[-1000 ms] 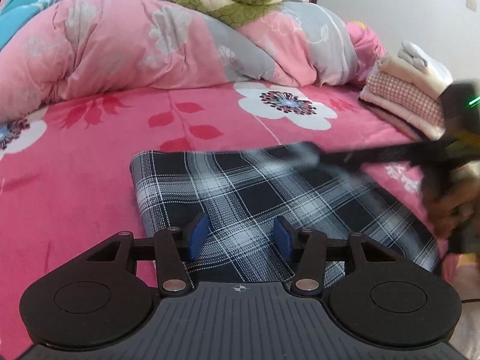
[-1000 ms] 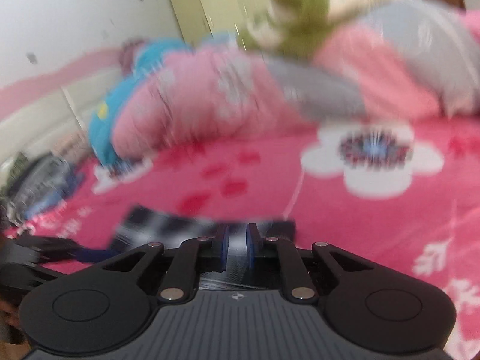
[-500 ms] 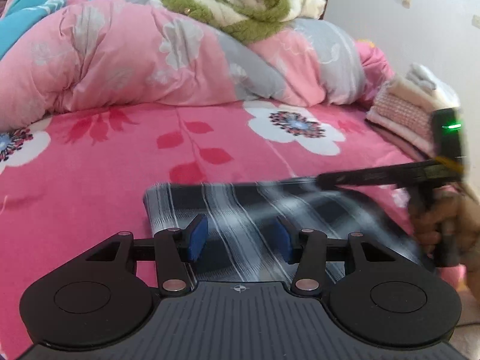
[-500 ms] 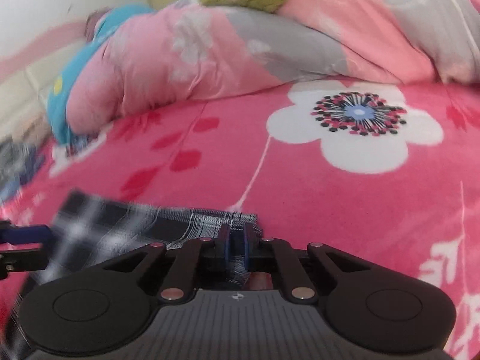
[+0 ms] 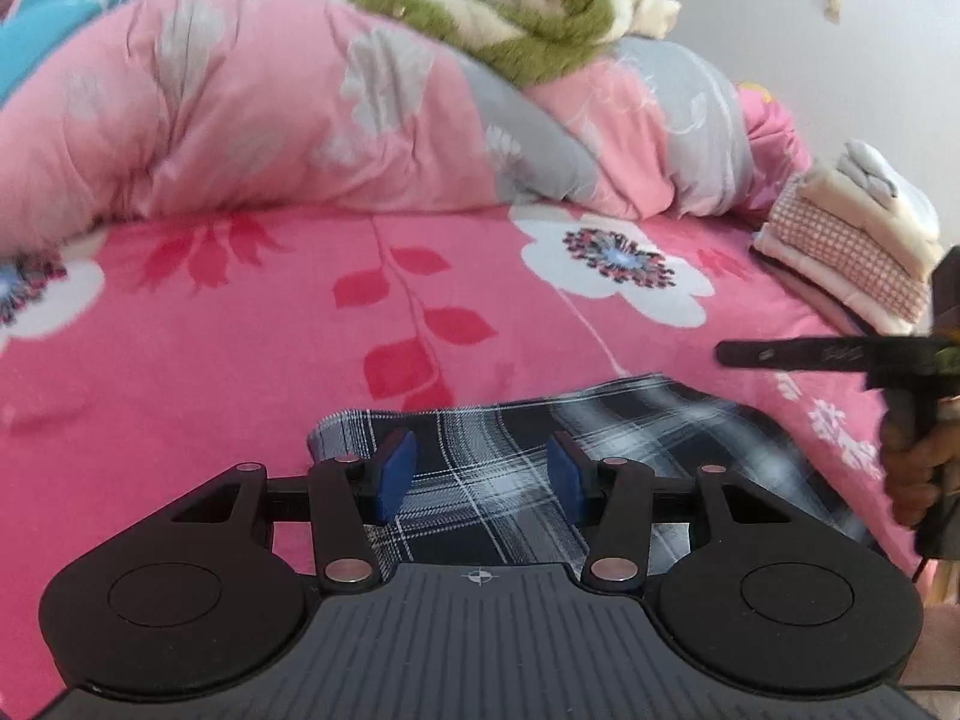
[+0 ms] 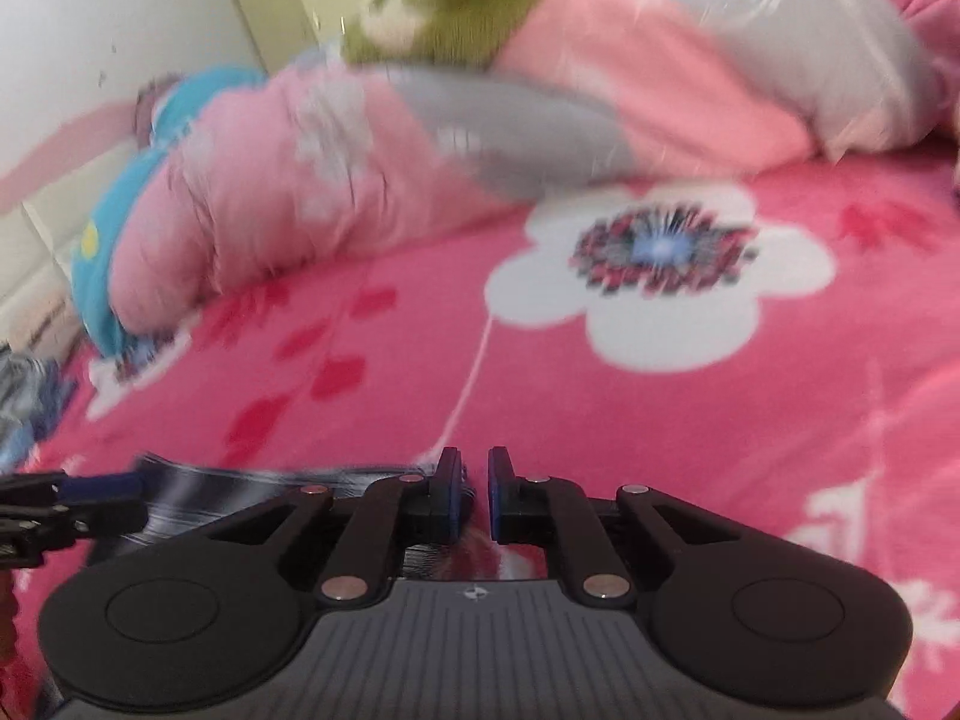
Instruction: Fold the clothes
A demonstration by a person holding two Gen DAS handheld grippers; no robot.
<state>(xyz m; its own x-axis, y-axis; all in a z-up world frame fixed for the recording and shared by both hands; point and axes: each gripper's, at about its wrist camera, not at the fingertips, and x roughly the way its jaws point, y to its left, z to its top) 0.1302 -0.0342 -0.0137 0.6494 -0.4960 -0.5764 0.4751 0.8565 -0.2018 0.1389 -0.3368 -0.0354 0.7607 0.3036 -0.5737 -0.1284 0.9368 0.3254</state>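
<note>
Plaid garment lies clear leftward (stack there only)

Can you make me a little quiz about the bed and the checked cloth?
1. True or false: the plaid cloth lies on the pink flowered bedsheet.
2. Pick one: the jaws of the left gripper are A) standing apart, B) pressed together.
3. Fill the gap: in the left wrist view, the stack of folded clothes sits near the bed's ___ edge.

Key: 1 true. 2 A. 3 right.
</note>
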